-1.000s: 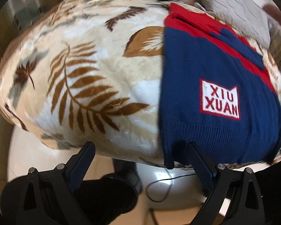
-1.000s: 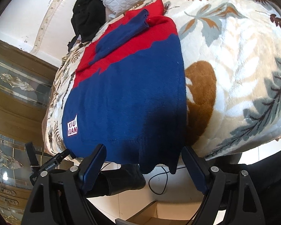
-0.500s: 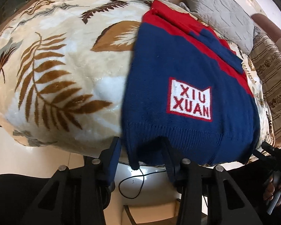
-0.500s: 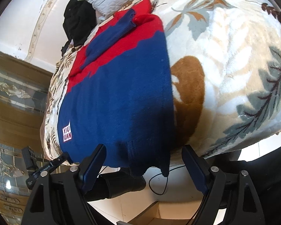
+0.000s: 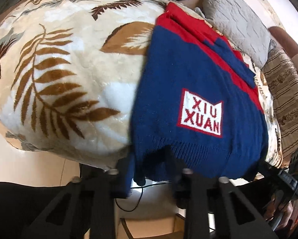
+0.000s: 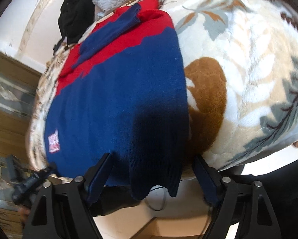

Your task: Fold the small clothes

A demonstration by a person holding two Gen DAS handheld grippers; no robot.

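A navy knit sweater (image 5: 188, 75) with red shoulders and a white "XIU XUAN" patch (image 5: 200, 113) lies flat on a leaf-print blanket (image 5: 59, 69), its hem hanging over the bed's near edge. My left gripper (image 5: 149, 169) is closing on the hem's left corner, and the knit bunches between its pads. In the right wrist view the same sweater (image 6: 119, 99) fills the middle. My right gripper (image 6: 151, 171) straddles the hem's right corner with its jaws wide and closing. Cloth hangs between the fingers, and neither pad touches it.
A grey quilted pillow (image 5: 234, 23) and a black garment (image 6: 75, 18) lie past the sweater's collar. Striped fabric (image 5: 288, 103) is at the far right. Below the bed edge are pale floor, a black cable (image 5: 137, 191) and a cardboard box (image 6: 158, 225).
My left jaws have closed from wide apart onto the hem's left corner, and that view has come nearer the hem. The right jaws have narrowed slightly around the other corner.
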